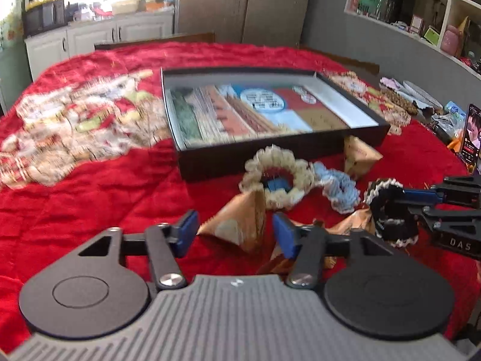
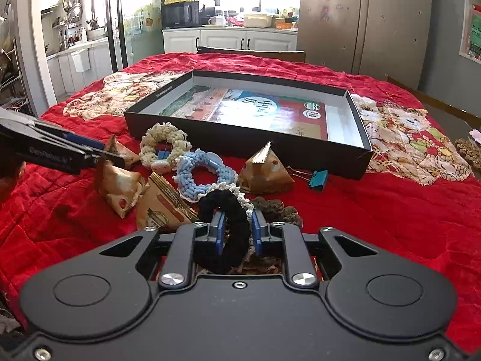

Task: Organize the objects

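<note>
A shallow black box with a printed sheet inside lies on the red cloth. In front of it lie a cream scrunchie, a blue scrunchie, several brown pyramid packets and a blue binder clip. My left gripper is open, its fingers on either side of a pyramid packet. My right gripper is shut on a black scrunchie with a white edge.
The red quilted cloth with cat patches covers the table. A phone and loose clutter stand at the right edge in the left wrist view. Another packet lies flat by the right gripper. Kitchen cabinets stand behind.
</note>
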A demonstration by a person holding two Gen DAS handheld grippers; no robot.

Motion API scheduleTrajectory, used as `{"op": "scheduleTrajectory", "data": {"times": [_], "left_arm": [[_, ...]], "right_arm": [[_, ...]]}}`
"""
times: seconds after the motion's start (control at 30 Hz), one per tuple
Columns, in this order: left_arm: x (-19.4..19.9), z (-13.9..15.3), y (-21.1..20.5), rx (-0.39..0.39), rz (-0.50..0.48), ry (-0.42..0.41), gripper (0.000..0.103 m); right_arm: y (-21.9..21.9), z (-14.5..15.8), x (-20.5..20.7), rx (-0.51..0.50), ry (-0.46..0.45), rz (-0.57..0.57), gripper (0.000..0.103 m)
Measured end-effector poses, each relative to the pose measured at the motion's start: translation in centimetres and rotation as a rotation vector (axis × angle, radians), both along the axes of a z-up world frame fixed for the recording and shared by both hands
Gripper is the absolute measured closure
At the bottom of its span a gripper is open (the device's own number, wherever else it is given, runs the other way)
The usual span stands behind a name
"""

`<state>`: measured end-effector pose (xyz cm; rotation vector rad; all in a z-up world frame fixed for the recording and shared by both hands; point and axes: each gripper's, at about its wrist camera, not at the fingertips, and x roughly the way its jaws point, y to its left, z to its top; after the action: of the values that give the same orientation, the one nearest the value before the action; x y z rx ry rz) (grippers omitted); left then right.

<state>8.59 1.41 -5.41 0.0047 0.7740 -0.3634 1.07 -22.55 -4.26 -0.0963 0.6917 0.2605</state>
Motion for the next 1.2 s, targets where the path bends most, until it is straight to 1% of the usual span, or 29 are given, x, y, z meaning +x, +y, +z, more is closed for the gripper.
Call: {"op": "scheduleTrajectory", "data": {"times": [0.03,0.07,0.1,0.23,0.3,0.37,0.47,0.67,0.83,1.0,1.13,1.2], "left_arm": [[0.1,-0.3,0.0,-0.001,0.005,0.009,0.044],[0.2,-0.5,0.0,-0.002,0.008,0.007,0.051],[0.3,-0.7,0.0,0.001,0.013,0.006,0.053],[0.3,-0.6,0.1,-0.007,0.024,0.002,0.06],[0.1,-0.4,0.0,-0.007,0.031,-0.007,0.061],[0.0,0.0,-0.1,-0.009,0.035,-0.016,0.065],[-0.2,0.7,-0.1,-0.013,0.038,-0.028,0.068],[-0.4,2.8,-0.4,-0.014,0.022,-0.087,0.07],[0.3,4.2,-0.8,-0.013,0.015,-0.122,0.07],[2.1,5.7,-1.4,-0.015,0.018,-0.166,0.07],[4.5,6.4,-2.0,-0.009,0.031,-0.186,0.07],[5.9,6.4,-2.5,0.001,0.042,-0.193,0.07]], "right_arm": [[-0.1,-0.1,0.1,0.003,0.004,-0.002,0.087],[-0.1,-0.1,0.2,0.004,0.006,-0.003,0.088],[-0.1,-0.2,0.3,0.006,0.008,-0.005,0.089],[-0.3,-0.1,0.4,0.019,-0.002,-0.013,0.09],[-0.3,0.1,0.3,0.024,-0.011,-0.009,0.091],[-0.3,0.4,0.3,0.026,-0.02,-0.003,0.091],[-0.3,1.1,0.2,0.031,-0.041,0.003,0.091],[-0.8,3.0,0.4,0.053,-0.093,-0.006,0.091],[-1.3,4.7,1.2,0.063,-0.145,-0.022,0.091],[-2.1,6.5,3.5,0.09,-0.192,-0.054,0.091],[-2.4,7.4,6.5,0.094,-0.213,-0.083,0.091],[-2.5,7.4,8.2,0.101,-0.21,-0.094,0.091]]}}
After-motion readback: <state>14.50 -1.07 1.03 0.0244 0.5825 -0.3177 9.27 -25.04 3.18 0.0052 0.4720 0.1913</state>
